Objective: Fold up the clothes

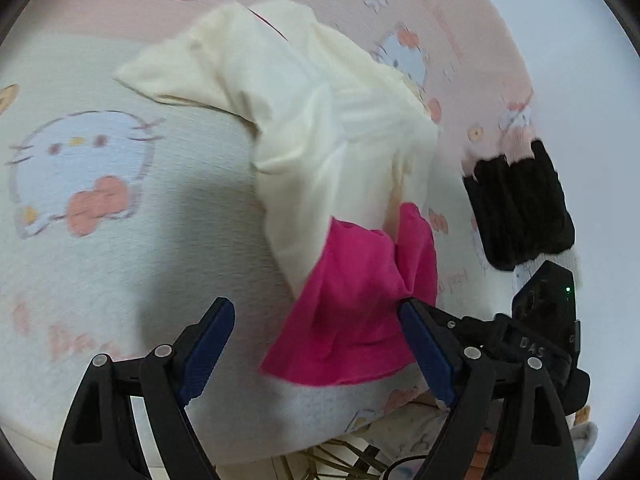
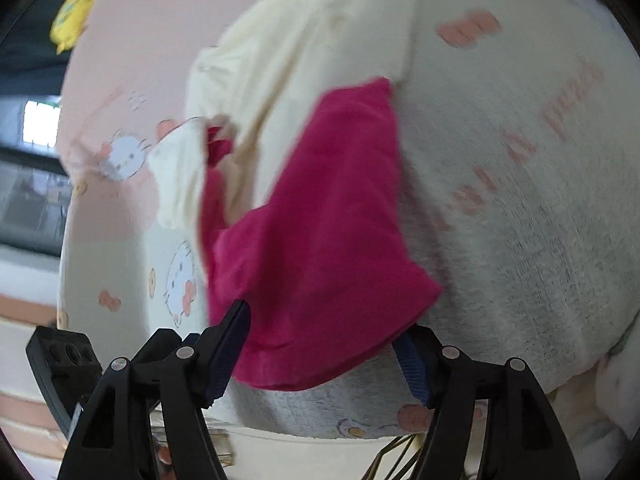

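1. Fleecy white and pink blanket point(image 1: 100, 248), printed with cartoon cat faces and peach bows, covers the work surface; its nap looks soft and slightly ribbed.
2. In the left wrist view, the left gripper point(image 1: 316, 344) has its jaws set wide apart. The blue pads face each other with bare blanket and one edge of the garment between them; neither pad presses on cloth.
3. The cream garment point(image 1: 320, 120) lies crumpled on the blanket above the gripper. Its fabric is thin and smooth, with broad soft folds and one pointed corner at the left.
4. The magenta section point(image 1: 352, 300) joins the lower end of the cream garment. It bunches into pleats at the right and spreads flat toward its lower edge, which lies just beside the right-hand blue pad.
5. A sleeve point(image 1: 520, 208) with a black ribbed cuff lies at the right, beside the other gripper's black housing point(image 1: 548, 300).
6. In the right wrist view, the right gripper point(image 2: 324, 352) stands open. The lower hem of the magenta section point(image 2: 320, 240) lies between the pads and overlaps both tips; a clamp on it is not visible.
7. A yellow plush object point(image 2: 74, 16) sits at the upper left edge, blurred.
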### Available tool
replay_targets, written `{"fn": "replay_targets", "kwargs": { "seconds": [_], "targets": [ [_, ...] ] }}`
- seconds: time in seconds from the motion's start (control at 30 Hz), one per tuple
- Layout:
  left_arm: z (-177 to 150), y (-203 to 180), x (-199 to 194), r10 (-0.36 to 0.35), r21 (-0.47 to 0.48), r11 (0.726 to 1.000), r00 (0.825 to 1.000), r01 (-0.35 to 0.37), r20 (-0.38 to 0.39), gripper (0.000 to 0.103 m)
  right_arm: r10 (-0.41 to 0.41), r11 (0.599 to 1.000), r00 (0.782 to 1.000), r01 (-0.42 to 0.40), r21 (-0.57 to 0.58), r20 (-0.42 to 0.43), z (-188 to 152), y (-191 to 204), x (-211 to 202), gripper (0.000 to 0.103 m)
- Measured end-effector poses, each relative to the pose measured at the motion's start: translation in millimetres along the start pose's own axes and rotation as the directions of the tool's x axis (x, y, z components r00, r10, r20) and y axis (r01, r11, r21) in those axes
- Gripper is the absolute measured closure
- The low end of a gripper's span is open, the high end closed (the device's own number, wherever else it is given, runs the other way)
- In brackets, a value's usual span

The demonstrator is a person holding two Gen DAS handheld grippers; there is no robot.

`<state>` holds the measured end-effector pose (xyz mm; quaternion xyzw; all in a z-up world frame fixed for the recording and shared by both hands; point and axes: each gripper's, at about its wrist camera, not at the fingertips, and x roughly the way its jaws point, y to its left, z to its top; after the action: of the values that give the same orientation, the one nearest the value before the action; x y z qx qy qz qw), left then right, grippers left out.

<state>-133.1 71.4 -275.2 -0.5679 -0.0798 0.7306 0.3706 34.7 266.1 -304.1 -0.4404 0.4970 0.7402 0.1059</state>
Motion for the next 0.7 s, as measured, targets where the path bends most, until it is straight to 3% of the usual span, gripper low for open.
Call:
{"fn": "replay_targets", "kwargs": {
  "seconds": [0.1, 0.23, 0.3, 0.37, 0.43, 0.5, 0.53, 0.6, 0.7],
  "targets": [
    [3.3, -3.0, 17.5, 0.021, -0.004, 1.000, 1.000, -0.021, -0.018, 0.019, 0.030, 0.999, 1.000, -0.030, 0.020, 0.003, 2.3, -5.7, -1.9, 0.034],
    [-0.6, 0.1, 24.0, 0.024, -0.029, 0.999, 1.000, -0.024, 0.002, 0.033, 0.021, 1.000, 1.000, -0.020, -0.023, 0.017, 2.8, -2.8, -1.3, 0.034],
    [-2.3, 0.0, 21.9, 0.026, -0.020, 0.999, 1.000, -0.026, -0.001, 0.042, -0.004, 0.998, 1.000, 0.006, -0.064, 0.029, 2.2, 2.1, -0.1, 0.034],
    [-4.4, 0.3, 23.9, 0.013, -0.028, 1.000, 1.000, -0.014, -0.020, 0.063, -0.037, 0.993, 0.998, 0.041, -0.113, 0.044, 1.3, 8.2, 1.2, 0.035],
    [-6.1, 1.9, 25.4, 0.000, -0.045, 0.999, 1.000, -0.001, -0.026, 0.065, -0.088, 0.981, 0.994, 0.097, -0.165, 0.060, -0.6, 15.8, 2.7, 0.041],
    [-7.2, 1.5, 26.5, -0.012, -0.053, 0.999, 0.999, 0.010, -0.037, 0.071, -0.148, 0.962, 0.986, 0.161, -0.218, 0.076, -2.6, 22.9, 5.2, 0.057],
    [-7.6, 0.7, 27.0, -0.018, -0.056, 0.998, 0.999, 0.015, -0.045, 0.079, -0.182, 0.946, 0.979, 0.199, -0.257, 0.088, -4.2, 27.8, 6.7, 0.062],
    [-8.1, -1.5, 25.5, -0.014, -0.056, 0.998, 0.999, 0.012, -0.043, 0.081, -0.219, 0.915, 0.970, 0.242, -0.322, 0.106, -8.9, 37.8, 9.1, 0.079],
    [-6.9, -6.7, 21.8, -0.028, -0.061, 0.998, 0.999, 0.026, -0.037, 0.084, -0.283, 0.854, 0.944, 0.329, -0.404, 0.172, -17.0, 51.4, 5.9, 0.089]
  ]
}}
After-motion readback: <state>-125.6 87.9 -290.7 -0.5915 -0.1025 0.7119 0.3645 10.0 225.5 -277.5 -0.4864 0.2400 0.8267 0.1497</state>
